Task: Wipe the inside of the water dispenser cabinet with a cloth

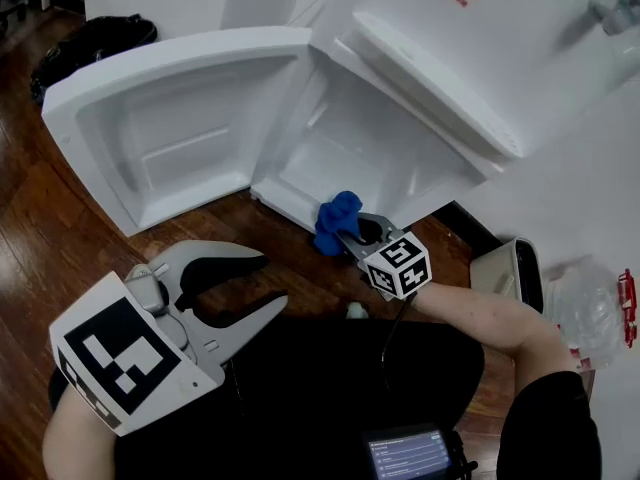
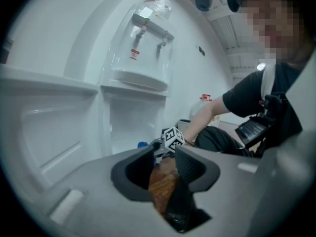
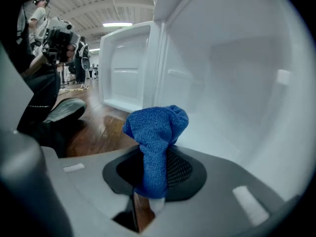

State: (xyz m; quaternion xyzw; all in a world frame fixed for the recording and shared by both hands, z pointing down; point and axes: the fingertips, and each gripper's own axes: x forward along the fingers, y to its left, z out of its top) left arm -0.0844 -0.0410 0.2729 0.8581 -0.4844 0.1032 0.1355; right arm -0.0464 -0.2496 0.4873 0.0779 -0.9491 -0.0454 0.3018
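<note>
The white water dispenser's cabinet [image 1: 360,158] stands open, its door [image 1: 170,138] swung out to the left. My right gripper [image 1: 350,233] is shut on a bunched blue cloth [image 1: 337,220] at the cabinet's lower front edge. In the right gripper view the cloth [image 3: 155,132] sticks up from between the jaws of the right gripper [image 3: 153,167], with the cabinet's white inside [image 3: 237,83] just ahead. My left gripper [image 1: 272,283] hangs low at the left over the floor, shut with nothing in it. In the left gripper view the left gripper [image 2: 165,169] points toward the cabinet [image 2: 131,127].
A wooden floor [image 1: 40,218] lies in front of the dispenser. A black bag [image 1: 90,43] sits at the far left. To the right are a white box [image 1: 510,273] and a clear plastic bottle [image 1: 585,303]. A small screen [image 1: 408,455] is at the person's lap.
</note>
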